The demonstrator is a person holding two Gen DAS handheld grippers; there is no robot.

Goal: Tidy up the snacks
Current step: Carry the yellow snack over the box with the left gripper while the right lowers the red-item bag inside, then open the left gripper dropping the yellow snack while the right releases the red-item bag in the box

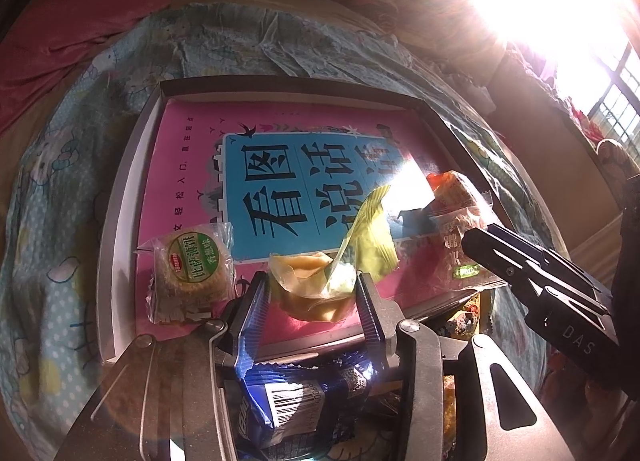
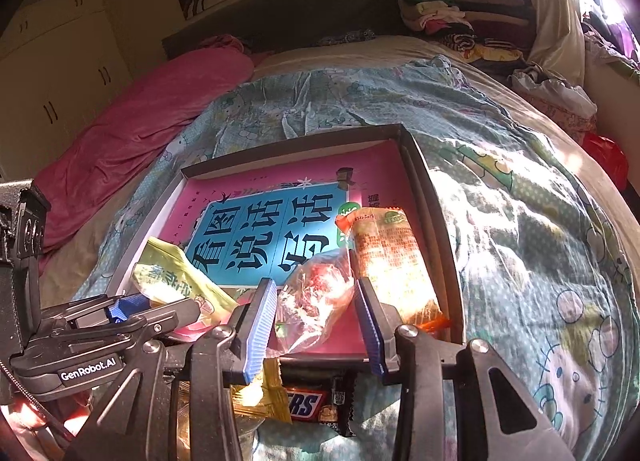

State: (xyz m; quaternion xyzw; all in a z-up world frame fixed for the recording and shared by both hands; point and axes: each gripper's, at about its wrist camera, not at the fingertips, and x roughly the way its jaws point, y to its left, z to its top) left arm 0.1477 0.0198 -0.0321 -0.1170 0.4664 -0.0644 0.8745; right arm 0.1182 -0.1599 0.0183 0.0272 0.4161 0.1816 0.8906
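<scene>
On the bed, over a cartoon-print quilt (image 2: 520,189), sits a shallow box tray (image 1: 120,221) lined with a pink book (image 1: 192,165). Both grippers work at its near edge.

The left gripper (image 1: 314,293) has its jaws on either side of a yellow-green snack packet (image 1: 340,261) lying on the book, just inside the near rim. The pads look set against the crumpled wrapper's lower end, though I cannot say for certain that they pinch it. The right gripper (image 2: 316,301) straddles a clear packet with red contents (image 2: 316,301); its right pad stands visibly clear of the film, so I take that claw as released, not gripping.

An orange-ended packet (image 2: 392,261) lies along the tray's right wall, touching the clear one. A round biscuit pack with a green label (image 1: 192,273) rests near the left wall. Outside the tray, on the near side, lie a Snickers bar (image 2: 316,401) and a blue wrapper with a barcode (image 1: 288,401).

These packets look light, with thin, slick, crinkly film and brittle contents. I would take each by its crimped end seal or loose wrapper rather than squeeze the middle; the glossy book offers little friction, so a nudge may just slide them.
</scene>
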